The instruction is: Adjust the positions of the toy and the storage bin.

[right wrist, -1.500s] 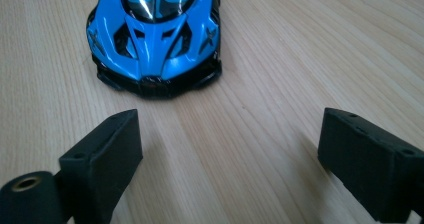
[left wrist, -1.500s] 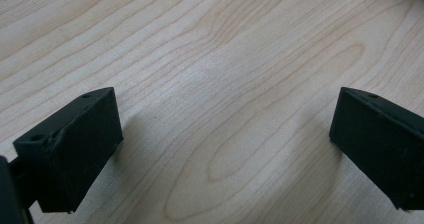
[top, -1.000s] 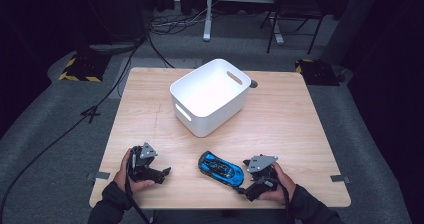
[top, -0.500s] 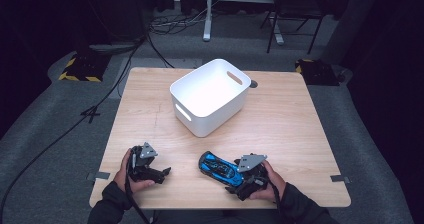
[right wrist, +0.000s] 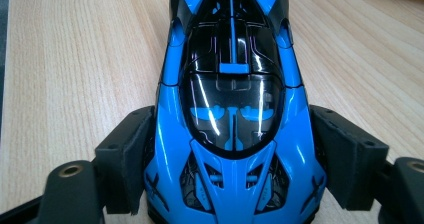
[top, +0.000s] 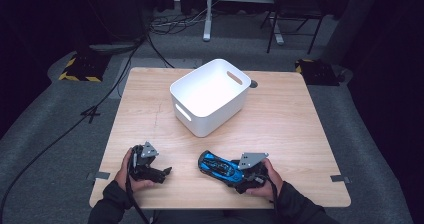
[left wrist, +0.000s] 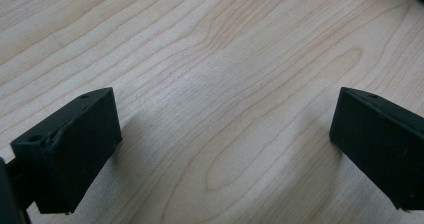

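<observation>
A blue and black toy car (top: 215, 165) lies near the front edge of the wooden table (top: 290, 124), right of centre. My right gripper (top: 231, 174) has come in over its rear end. In the right gripper view the two black jaws press against both flanks of the car (right wrist: 232, 59), so the right gripper (right wrist: 230, 154) is shut on it. My left gripper (top: 167, 171) rests on the table at the front left, pointing right. Its jaws stand wide apart over bare wood, so the left gripper (left wrist: 225, 134) is open and holds nothing.
A white plastic bin (top: 200, 116) with handle slots stands at the middle of the table, behind the car, and nothing shows inside it. Cables, chair legs and a yellow-black striped block lie on the dark floor beyond the table.
My right gripper slid left from beside the car until its jaws straddle the car and close on its sides. The left gripper has stayed put.
</observation>
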Available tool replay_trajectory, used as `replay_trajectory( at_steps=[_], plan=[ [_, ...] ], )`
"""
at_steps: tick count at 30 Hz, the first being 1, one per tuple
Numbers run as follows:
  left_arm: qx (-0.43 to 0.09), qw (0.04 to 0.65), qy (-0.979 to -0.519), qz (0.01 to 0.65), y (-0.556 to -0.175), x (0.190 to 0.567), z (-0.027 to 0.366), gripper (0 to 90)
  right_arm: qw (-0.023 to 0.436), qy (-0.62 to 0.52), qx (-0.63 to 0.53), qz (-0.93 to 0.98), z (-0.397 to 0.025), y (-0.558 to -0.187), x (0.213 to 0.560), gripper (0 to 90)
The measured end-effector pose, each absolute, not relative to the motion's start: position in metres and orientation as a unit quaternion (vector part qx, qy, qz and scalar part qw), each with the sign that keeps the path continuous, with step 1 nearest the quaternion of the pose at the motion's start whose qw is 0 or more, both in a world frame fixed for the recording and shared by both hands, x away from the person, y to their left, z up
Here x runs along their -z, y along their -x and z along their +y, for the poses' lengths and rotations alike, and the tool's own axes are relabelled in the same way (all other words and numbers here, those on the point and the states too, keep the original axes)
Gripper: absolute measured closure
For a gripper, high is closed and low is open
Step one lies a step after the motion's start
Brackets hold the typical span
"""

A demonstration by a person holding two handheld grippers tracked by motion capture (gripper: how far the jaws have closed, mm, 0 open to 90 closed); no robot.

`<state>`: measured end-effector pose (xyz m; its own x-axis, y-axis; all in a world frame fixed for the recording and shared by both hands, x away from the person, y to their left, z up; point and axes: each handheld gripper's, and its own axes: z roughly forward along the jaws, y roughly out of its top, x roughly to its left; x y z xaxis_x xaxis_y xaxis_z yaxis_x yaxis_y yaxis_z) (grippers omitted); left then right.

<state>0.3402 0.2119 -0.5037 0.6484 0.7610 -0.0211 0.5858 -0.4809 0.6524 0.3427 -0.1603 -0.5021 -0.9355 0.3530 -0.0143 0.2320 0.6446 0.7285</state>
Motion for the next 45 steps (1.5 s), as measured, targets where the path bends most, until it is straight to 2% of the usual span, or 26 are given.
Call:
replay_trajectory(
  at_steps=[8, 25, 27, 30, 31, 32, 34, 36, 37, 45],
  plan=[
    [-0.141, 0.318, -0.85, 0.395, -0.342, 0.503, 0.21, 0.4, 0.081, -0.172, -0.38, 0.905, -0.17, -0.346, 0.5, 24.4],
    [-0.142, 0.32, -0.851, 0.392, -0.344, 0.503, 0.21, 1.6, 0.153, -0.323, -0.362, 0.861, -0.284, -0.38, 0.498, 24.4],
    [-0.138, 0.325, -0.85, 0.392, -0.343, 0.502, 0.21, 3.8, 0.163, -0.345, -0.359, 0.852, -0.301, -0.383, 0.499, 24.4],
    [-0.139, 0.339, -0.844, 0.391, -0.343, 0.501, 0.209, 21.1, 0.169, -0.375, -0.361, 0.837, -0.324, -0.385, 0.5, 24.4],
    [-0.139, 0.333, -0.847, 0.391, -0.344, 0.499, 0.209, 19.5, 0.176, -0.379, -0.357, 0.835, -0.328, -0.385, 0.5, 24.4],
    [-0.147, 0.333, -0.847, 0.388, -0.344, 0.498, 0.208, 13.8, 0.184, -0.385, -0.354, 0.832, -0.332, -0.385, 0.499, 24.4],
    [-0.146, 0.341, -0.845, 0.386, -0.345, 0.495, 0.207, 19.6, 0.188, -0.401, -0.354, 0.824, -0.342, -0.386, 0.5, 24.4],
    [-0.153, 0.348, -0.843, 0.38, -0.346, 0.49, 0.205, 15.3, 0.186, -0.409, -0.357, 0.819, -0.349, -0.387, 0.501, 24.4],
    [-0.153, 0.348, -0.843, 0.38, -0.346, 0.49, 0.205, 17.5, 0.188, -0.409, -0.357, 0.819, -0.349, -0.387, 0.501, 24.4],
    [-0.186, 0.406, -0.824, 0.347, -0.351, 0.452, 0.191, 17.6, 0.188, -0.411, -0.359, 0.817, -0.349, -0.387, 0.501, 24.3]
  ],
)
